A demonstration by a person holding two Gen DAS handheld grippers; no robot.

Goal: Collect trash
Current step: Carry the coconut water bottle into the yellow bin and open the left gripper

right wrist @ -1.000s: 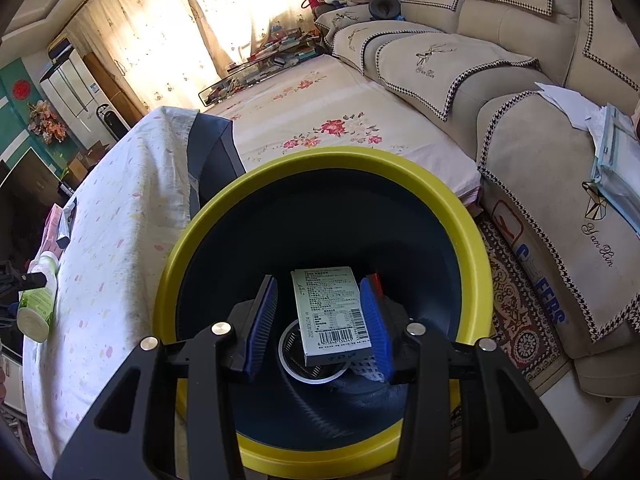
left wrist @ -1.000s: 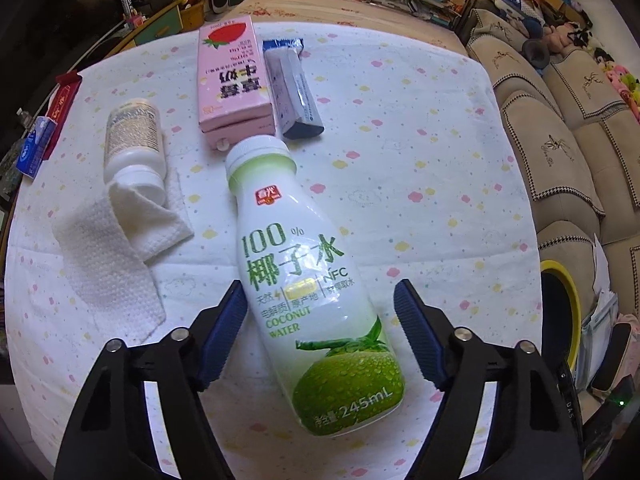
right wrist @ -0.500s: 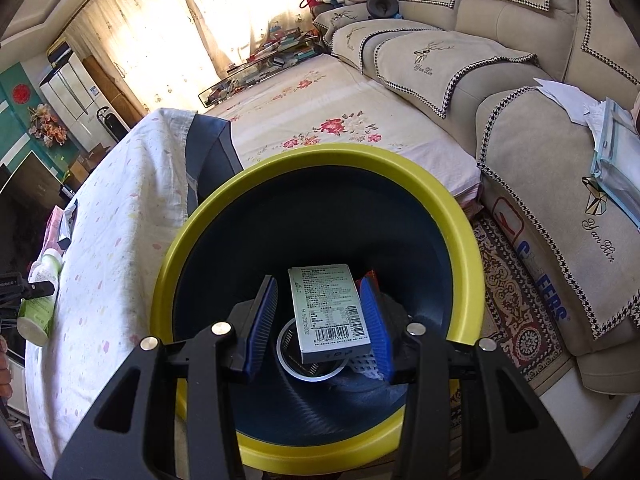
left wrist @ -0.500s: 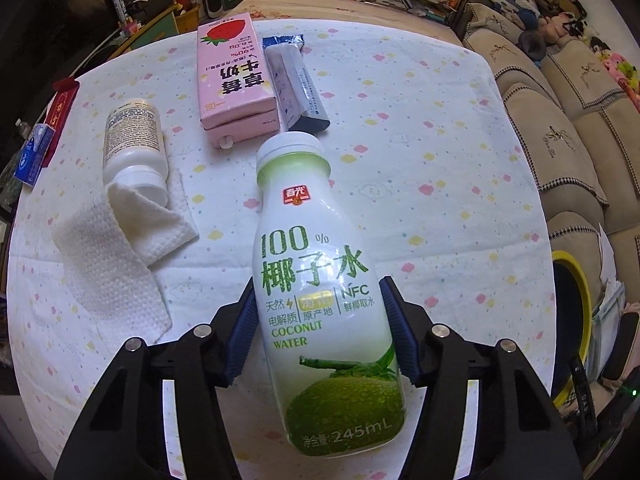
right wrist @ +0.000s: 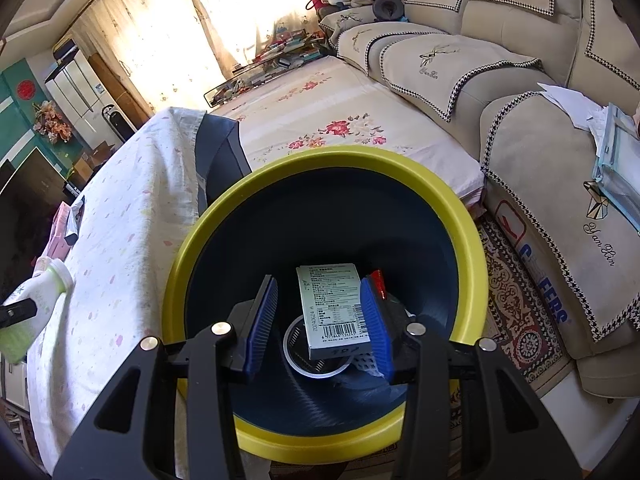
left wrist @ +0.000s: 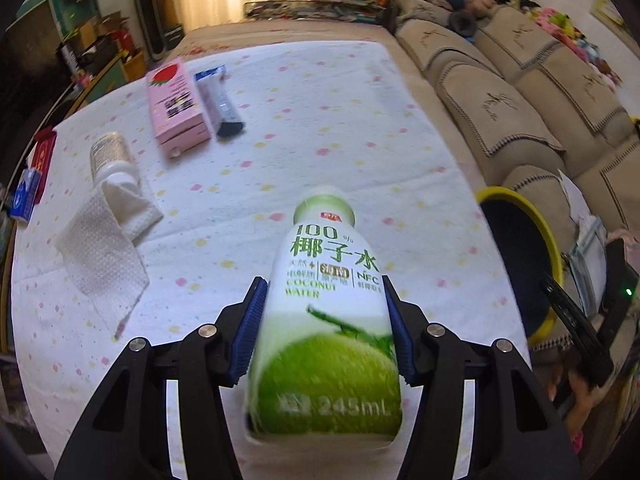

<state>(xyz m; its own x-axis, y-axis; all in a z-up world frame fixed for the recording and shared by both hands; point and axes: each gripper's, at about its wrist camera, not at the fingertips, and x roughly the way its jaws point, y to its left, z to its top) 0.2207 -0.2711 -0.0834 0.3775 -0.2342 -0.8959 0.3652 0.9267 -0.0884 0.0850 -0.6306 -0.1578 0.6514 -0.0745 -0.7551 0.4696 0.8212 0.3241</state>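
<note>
1. Spotted cloth covers our table (left wrist: 320, 120), with sofas beyond it on the right.
2. At the left lie a white bottle (left wrist: 110, 156) on a paper towel (left wrist: 104, 252), then a pink carton (left wrist: 176, 108) and a dark wrapper (left wrist: 222, 108), trash we judge uncollected.
3. Our left gripper (left wrist: 324, 330) is clamped on the coconut water bottle (left wrist: 326, 320), lifted off the cloth, likely bound for the bin (left wrist: 556, 248).
4. Our right gripper (right wrist: 320, 322) hangs over the bin (right wrist: 280, 436), jaws apart; the box (right wrist: 332, 312) between them seems released, though contact with the right pad is unclear. Items beneath are partly hidden.
</note>
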